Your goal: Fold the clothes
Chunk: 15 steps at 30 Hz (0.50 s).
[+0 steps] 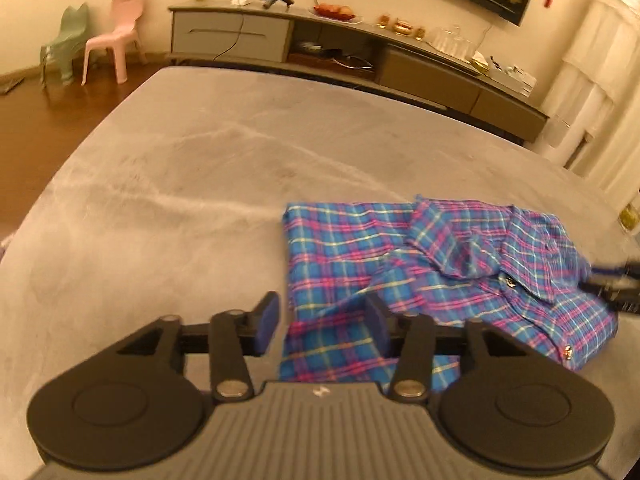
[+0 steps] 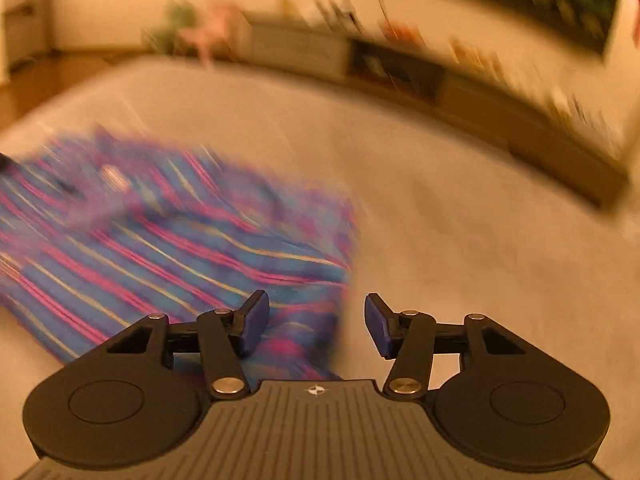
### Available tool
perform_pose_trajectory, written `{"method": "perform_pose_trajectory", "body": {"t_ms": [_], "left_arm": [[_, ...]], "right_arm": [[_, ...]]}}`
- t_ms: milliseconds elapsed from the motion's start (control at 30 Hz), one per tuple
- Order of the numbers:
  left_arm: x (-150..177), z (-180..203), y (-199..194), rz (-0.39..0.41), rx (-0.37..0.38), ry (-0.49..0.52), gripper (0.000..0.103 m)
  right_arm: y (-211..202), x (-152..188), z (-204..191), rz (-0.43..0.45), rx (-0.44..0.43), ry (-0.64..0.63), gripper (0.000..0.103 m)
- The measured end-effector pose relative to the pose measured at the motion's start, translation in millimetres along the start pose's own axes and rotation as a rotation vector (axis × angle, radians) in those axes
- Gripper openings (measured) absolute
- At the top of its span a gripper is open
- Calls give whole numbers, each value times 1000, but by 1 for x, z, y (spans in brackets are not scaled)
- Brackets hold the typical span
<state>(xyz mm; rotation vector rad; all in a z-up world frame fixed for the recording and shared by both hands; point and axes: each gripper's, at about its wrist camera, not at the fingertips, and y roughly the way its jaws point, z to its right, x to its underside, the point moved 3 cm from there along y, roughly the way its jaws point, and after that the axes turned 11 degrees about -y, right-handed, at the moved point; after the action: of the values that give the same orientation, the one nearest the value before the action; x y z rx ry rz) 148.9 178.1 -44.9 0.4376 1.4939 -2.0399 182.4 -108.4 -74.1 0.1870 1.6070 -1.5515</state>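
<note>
A blue, pink and yellow plaid shirt [image 1: 440, 264] lies partly folded on a grey table [image 1: 180, 168], collar and snap buttons toward the right. My left gripper [image 1: 322, 320] is open, its fingers straddling the shirt's near left edge, just above the cloth. In the right wrist view the picture is motion-blurred; the shirt [image 2: 168, 240] lies to the left on the table [image 2: 480, 240]. My right gripper [image 2: 316, 324] is open and empty over the shirt's near right corner. Its dark tip shows at the right edge of the left wrist view [image 1: 616, 284].
A long low TV cabinet [image 1: 360, 52] with small items stands beyond the table's far edge. A pink chair [image 1: 116, 36] and a green chair [image 1: 64, 40] stand on the wooden floor at far left. White curtains [image 1: 600, 80] hang at right.
</note>
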Motion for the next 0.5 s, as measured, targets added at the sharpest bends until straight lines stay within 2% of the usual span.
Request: {"method": "perform_pose_trajectory", "body": {"t_ms": [33, 100, 167, 200, 233, 267, 333, 433, 467, 500], "left_arm": [[-1, 1, 0, -1, 9, 5, 68], [0, 3, -2, -6, 44, 24, 71], [4, 10, 0, -34, 95, 49, 62], [5, 14, 4, -43, 104, 65, 14], [3, 18, 8, -50, 115, 82, 0], [-2, 21, 9, -33, 119, 92, 0], [-17, 22, 13, 8, 101, 103, 1], [-35, 17, 39, 4, 10, 100, 1], [-35, 17, 48, -7, -6, 89, 2], [-34, 18, 54, -14, -23, 87, 6]], "right_arm": [[3, 3, 3, -7, -5, 19, 62], [1, 3, 9, 12, -27, 65, 67], [0, 3, 10, 31, -60, 93, 69], [-1, 3, 10, 40, -77, 104, 67], [-1, 3, 7, 37, -89, 89, 59], [-2, 5, 3, 25, -97, 54, 36], [-3, 7, -3, 7, -102, -3, 36], [-4, 9, -4, 9, -75, -24, 36], [-4, 10, -3, 15, -75, -19, 38], [-5, 12, -1, 23, -74, -6, 45]]}}
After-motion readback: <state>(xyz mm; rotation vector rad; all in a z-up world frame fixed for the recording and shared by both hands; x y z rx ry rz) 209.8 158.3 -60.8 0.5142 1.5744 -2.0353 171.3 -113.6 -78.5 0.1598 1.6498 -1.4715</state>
